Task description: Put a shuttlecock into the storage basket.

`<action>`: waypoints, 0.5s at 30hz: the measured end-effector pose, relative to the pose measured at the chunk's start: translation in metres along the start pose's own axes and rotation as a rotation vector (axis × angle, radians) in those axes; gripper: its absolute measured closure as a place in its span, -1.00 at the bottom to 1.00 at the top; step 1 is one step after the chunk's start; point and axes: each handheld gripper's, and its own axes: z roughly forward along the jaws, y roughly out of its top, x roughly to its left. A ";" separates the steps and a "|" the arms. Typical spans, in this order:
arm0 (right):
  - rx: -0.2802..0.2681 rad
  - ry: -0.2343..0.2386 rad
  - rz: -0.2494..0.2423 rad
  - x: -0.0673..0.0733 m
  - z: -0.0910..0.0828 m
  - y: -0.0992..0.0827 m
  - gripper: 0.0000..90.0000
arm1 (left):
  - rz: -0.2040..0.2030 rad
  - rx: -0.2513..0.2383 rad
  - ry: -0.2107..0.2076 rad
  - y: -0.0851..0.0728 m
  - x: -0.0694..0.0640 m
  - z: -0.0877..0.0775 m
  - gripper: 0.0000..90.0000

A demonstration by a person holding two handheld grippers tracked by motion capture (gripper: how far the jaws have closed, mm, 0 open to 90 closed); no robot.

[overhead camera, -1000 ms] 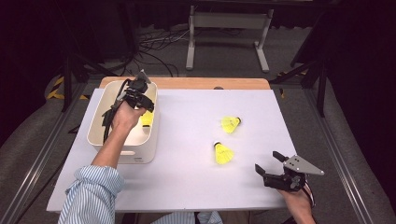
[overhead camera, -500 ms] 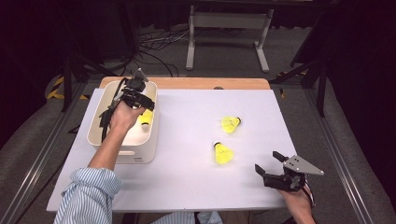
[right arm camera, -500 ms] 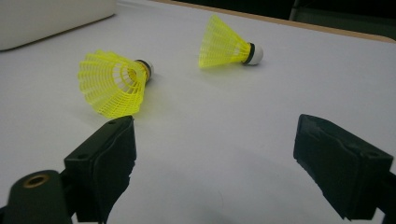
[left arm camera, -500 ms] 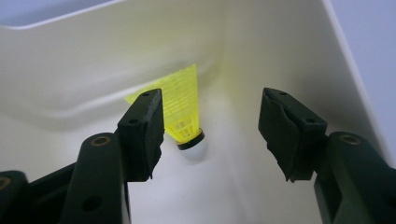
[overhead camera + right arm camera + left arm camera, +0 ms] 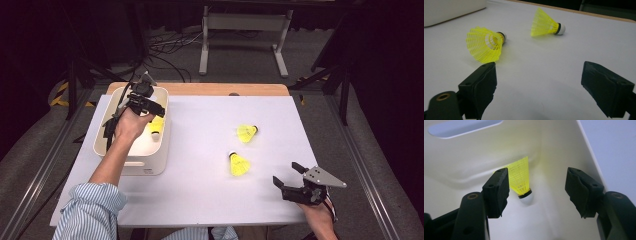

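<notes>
My left gripper (image 5: pixel 152 108) hangs inside the white bin (image 5: pixel 150 165), its jaws apart after just opening. In the left gripper view (image 5: pixel 536 181) a yellow shuttlecock (image 5: pixel 520 180) lies loose on the bin floor past the jaws, close to the left one, cork toward me; no pad presses it. From above this shuttlecock (image 5: pixel 156 125) shows beside the hand. My right gripper (image 5: pixel 288 174) rests open at the table's front right. Two more yellow shuttlecocks lie on the white table ahead of it: the near one (image 5: pixel 238 163) (image 5: pixel 485 43) and the far one (image 5: pixel 247 132) (image 5: pixel 546 23).
The bin stands at the table's left, and its corner (image 5: pixel 449 10) shows in the right gripper view. A wooden strip (image 5: pixel 200 89) runs along the table's far edge. Beyond it, cables and a metal stand (image 5: pixel 240 30) sit on the dark floor.
The left hand has edged slightly toward the far left over the bin. The right gripper and both shuttlecocks on the table have stayed put.
</notes>
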 end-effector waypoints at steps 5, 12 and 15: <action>-0.001 0.001 0.000 0.000 0.000 0.000 -0.70 | 0.002 -0.020 -0.011 -0.002 -0.001 -0.006 -0.19; 0.001 -0.001 -0.001 0.000 0.000 0.000 -0.70 | 0.021 -0.045 -0.014 -0.003 -0.007 -0.013 -0.20; 0.001 0.001 -0.001 0.000 0.000 0.000 -0.70 | 0.021 -0.050 -0.013 -0.004 -0.007 -0.014 -0.21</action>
